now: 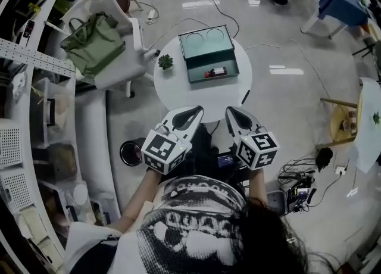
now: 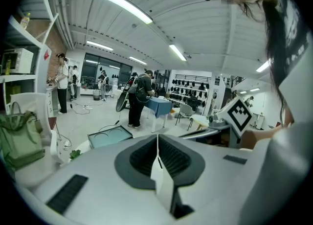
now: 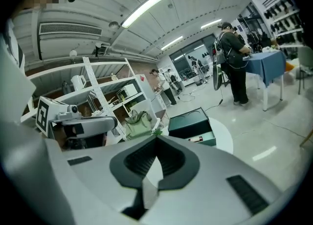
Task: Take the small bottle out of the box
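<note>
A dark green box [image 1: 208, 52] stands open on the round white table [image 1: 178, 85], its lid raised at the far side. A small dark bottle with a red label [image 1: 216, 72] lies inside near the box's front wall. The box [image 3: 191, 125] and bottle [image 3: 196, 139] also show in the right gripper view. My left gripper [image 1: 199, 110] and right gripper [image 1: 228, 111] hover side by side at the table's near edge, short of the box. Both are shut with nothing between the jaws. In the left gripper view only the box's lid [image 2: 109, 136] shows.
A small green plant [image 1: 165, 61] sits on the table left of the box. A chair with a green bag [image 1: 92, 41] stands to the left, shelving [image 1: 24, 106] further left. Cables lie on the floor. People stand by a blue table [image 2: 157, 105] in the distance.
</note>
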Tool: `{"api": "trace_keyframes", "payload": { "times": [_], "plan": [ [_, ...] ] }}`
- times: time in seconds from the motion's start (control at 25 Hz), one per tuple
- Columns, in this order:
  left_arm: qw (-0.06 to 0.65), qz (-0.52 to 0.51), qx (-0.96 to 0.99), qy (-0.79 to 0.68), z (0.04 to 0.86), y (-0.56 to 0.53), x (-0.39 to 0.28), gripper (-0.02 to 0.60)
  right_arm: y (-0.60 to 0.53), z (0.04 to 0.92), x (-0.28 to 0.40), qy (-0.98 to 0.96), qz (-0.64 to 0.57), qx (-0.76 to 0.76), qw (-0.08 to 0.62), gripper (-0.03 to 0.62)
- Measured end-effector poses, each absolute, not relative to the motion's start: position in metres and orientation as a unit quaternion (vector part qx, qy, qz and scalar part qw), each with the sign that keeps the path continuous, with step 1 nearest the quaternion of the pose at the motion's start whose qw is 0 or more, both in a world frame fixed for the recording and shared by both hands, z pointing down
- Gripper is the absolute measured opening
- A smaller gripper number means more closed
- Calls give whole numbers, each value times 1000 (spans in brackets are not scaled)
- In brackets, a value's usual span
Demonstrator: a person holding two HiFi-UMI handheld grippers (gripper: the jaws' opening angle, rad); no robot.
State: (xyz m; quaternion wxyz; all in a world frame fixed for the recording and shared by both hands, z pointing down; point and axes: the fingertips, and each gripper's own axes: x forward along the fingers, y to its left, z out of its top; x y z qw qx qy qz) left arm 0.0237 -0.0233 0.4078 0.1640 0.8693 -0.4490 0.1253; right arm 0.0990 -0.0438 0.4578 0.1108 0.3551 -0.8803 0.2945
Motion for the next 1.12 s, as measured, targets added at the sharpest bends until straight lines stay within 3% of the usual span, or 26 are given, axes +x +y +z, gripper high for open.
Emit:
{"api": "trace_keyframes", "payload": {
  "times": [0.76, 1.12],
  "plan": [
    [185, 116, 870, -441, 427, -135, -45, 17, -175, 526, 50, -852, 335, 348, 201, 0],
    [175, 105, 871, -446, 422, -159, -63, 17, -218, 575, 31, -864, 307, 271, 292, 2]
  ]
}}
